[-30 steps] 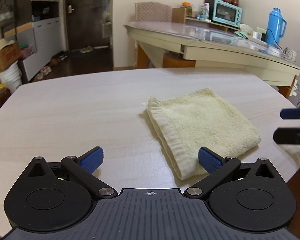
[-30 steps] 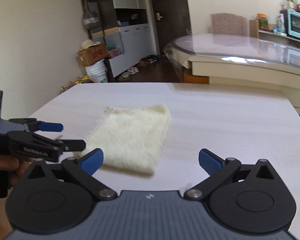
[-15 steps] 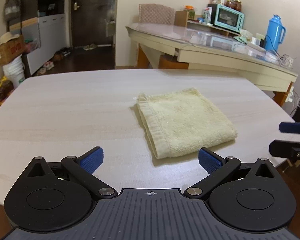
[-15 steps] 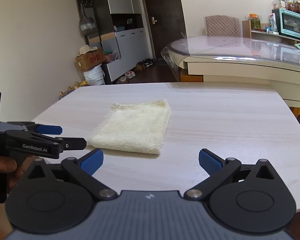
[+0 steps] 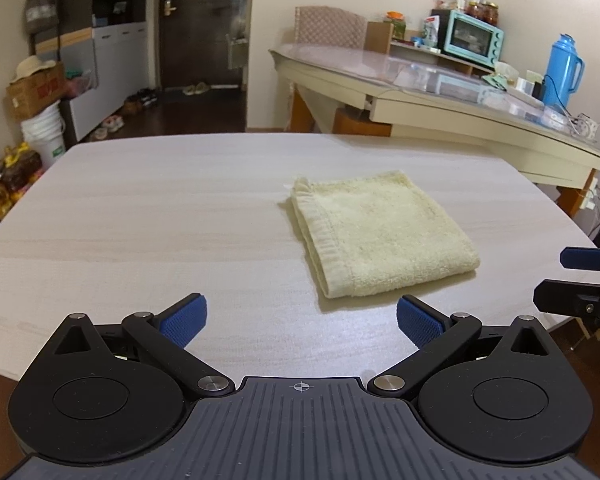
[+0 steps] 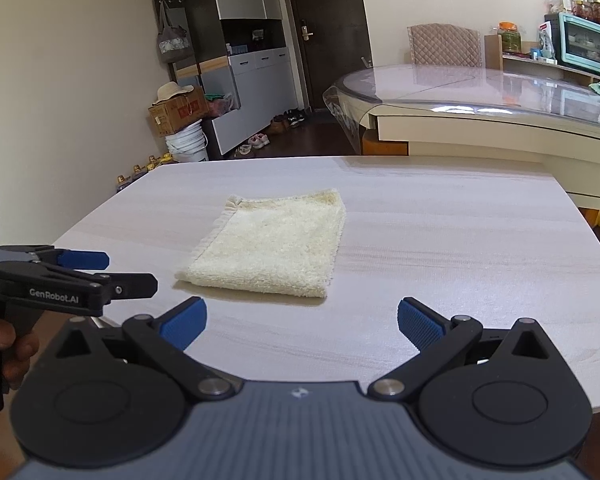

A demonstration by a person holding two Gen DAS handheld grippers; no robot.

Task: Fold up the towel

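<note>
- Left wrist view: the left gripper (image 5: 300, 316) hangs with its blue pads spread wide and nothing between them, just short of the near edge of the pale yellow towel (image 5: 380, 236). The towel lies flat on the light wood table (image 5: 140, 216) as a compact rectangle, its stacked hemmed edges showing along the left side (several layers, so the folding looks done). The right gripper (image 5: 580, 276) peeks in beyond the towel's right side — clear of the cloth.
- Right wrist view: the right gripper (image 6: 300, 316) is likewise spread and empty, near the towel (image 6: 272, 244) without touching it. The left gripper (image 6: 112, 270), held in a hand (image 6: 8, 348), sits left of the towel — both apparently backed off to leave the fold undisturbed.
</note>
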